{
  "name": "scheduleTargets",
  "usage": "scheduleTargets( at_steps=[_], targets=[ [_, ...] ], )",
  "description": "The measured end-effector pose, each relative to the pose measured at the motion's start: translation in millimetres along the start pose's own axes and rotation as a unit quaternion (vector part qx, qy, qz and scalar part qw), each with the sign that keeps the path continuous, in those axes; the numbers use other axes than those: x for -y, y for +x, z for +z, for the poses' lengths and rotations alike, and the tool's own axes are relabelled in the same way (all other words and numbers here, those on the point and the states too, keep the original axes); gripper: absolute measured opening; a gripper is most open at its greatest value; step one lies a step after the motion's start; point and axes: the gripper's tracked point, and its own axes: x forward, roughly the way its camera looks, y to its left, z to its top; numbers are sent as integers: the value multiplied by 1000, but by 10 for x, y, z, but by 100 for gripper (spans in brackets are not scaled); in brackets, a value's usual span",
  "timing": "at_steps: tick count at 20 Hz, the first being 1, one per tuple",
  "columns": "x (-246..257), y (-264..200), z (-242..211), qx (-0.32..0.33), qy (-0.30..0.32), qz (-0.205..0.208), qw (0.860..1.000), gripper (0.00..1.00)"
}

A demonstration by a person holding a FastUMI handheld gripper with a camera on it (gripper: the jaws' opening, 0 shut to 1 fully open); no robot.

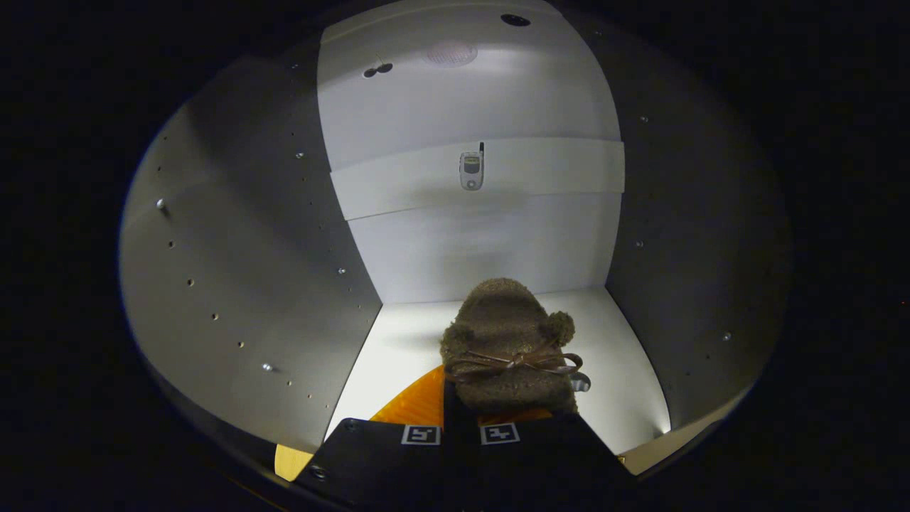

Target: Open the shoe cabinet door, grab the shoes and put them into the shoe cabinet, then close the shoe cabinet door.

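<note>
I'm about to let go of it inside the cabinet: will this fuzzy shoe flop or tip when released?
The shoe looks plush, so probably soft and light. Held by the gripper at one end, it may sag. Its broad shape and the flat cabinet floor suggest it would settle without rolling.

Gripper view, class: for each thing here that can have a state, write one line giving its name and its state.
Shoe: inside the cabinet, just ahead of the fingers, bow tied.
Gripper: fingers close together at the shoe's heel; grip unclear.
Shoe cabinet: open, lit inside.
Phone: on the back wall, upright.

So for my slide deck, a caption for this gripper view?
Gripper shut on a fuzzy brown slipper, holding it over the cabinet floor inside the white shoe cabinet.
</note>
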Motion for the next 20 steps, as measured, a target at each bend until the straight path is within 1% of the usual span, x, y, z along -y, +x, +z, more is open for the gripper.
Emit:
scheduleTargets(
  at_steps=[4,7,9,11,13,15,18,19,20],
  targets=[
    [0,233,-154,-20,-26,-14,999,5],
    [5,311,-200,-21,-39,-24,999,6],
    [7,339,-226,-28,-35,-28,999,10],
    [-3,318,-267,-37,-33,-28,998,18],
    [-24,275,-286,-39,-34,-27,998,19],
    [-76,164,-283,-36,-32,-21,999,35],
    [-168,-55,-275,-29,-31,-6,999,73],
    [-201,-149,-261,-23,-28,-1,999,80],
    [-210,-241,-225,-14,-25,-2,1000,93]
  ],
)
